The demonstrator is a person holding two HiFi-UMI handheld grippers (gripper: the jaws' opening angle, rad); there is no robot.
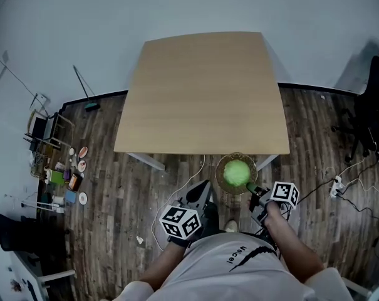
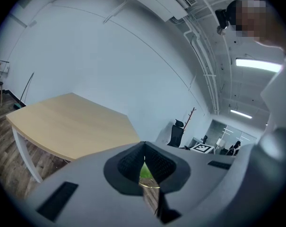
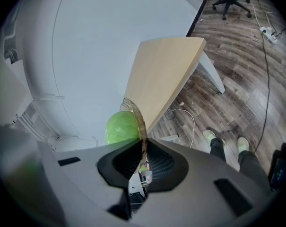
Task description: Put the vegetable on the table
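Vegetable [image 1: 237,173] in a bowl [image 1: 221,166], short of the desk [image 1: 202,93]

The round green vegetable sits in a shallow bowl held above the wooden floor [image 1: 139,187], just beside the desk's near edge; the right gripper [image 1: 254,192] has its fingers clamped on the bowl's rim; the left gripper [image 1: 200,192], near the bowl, has its fingers pressed together on nothing.

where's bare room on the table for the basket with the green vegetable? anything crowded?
Whole table is bare, edge to edge; the near edge, just ahead of the basket pinched by the right gripper, is closest. Crowded only on the floor: clutter by the left wall, cables at right.
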